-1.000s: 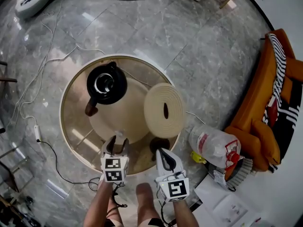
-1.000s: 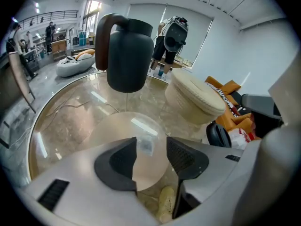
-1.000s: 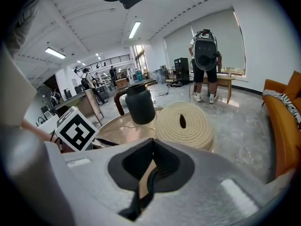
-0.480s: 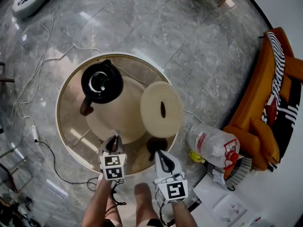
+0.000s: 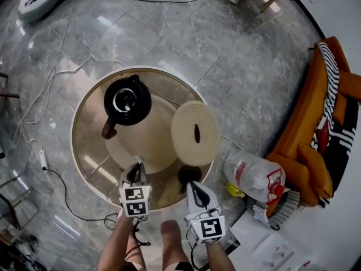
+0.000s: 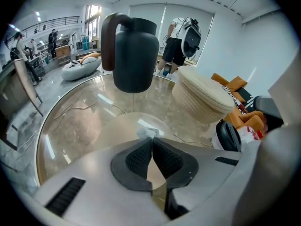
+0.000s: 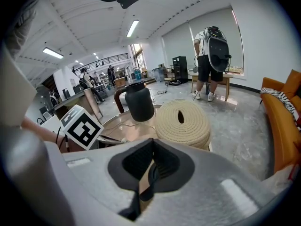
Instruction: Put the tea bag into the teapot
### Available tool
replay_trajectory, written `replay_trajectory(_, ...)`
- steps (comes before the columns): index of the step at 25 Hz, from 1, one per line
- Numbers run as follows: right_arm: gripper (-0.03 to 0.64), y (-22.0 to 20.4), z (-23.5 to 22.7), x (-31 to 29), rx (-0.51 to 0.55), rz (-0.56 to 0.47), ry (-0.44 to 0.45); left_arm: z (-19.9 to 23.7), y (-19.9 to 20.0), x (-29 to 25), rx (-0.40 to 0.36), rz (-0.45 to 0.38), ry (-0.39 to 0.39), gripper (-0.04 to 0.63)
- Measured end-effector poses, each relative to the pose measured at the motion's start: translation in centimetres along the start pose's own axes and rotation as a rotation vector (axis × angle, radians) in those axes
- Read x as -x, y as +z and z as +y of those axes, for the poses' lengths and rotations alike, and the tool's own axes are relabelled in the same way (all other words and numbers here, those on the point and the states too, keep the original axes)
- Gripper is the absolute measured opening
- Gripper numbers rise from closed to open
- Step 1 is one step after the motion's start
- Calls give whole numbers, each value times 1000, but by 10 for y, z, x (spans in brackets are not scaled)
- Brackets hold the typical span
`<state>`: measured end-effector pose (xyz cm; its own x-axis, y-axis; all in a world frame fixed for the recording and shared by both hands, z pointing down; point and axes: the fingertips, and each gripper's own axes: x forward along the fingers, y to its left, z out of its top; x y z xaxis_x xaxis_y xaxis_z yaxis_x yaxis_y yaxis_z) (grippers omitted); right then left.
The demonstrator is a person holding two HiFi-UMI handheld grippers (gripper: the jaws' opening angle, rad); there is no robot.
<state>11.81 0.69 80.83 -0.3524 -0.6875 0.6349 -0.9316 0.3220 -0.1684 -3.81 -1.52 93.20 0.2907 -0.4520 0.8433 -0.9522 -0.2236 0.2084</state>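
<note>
Head view: teapot (image 5: 127, 100) at the table's (image 5: 84, 151) 11 o'clock; left gripper (image 5: 137, 168) at its 6 o'clock edge.
Left gripper view: jaws closing together on the tea bag (image 6: 149, 132), pinched at their tips, 12 o'clock.
Right gripper view: right gripper (image 7: 151, 142) clamped on dark lid (image 7: 151, 174).

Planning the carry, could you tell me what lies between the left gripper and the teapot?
Head view: only bare beige mat lies between the left gripper, shut on the tea bag, and the teapot.
</note>
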Motion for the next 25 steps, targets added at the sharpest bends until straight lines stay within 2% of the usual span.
replay_trajectory(8, 0, 32, 17, 0, 2, -40, 9, 5, 38, 50, -22, -79, 7, 21)
replay_trajectory(15, 0, 69, 39, 4, -8, -92, 21, 0, 67, 109, -43, -150, -25, 21)
replay_trajectory(25, 0, 109, 64, 9, -14, -134, 40, 10, 140, 182, -63, -321, 10, 21)
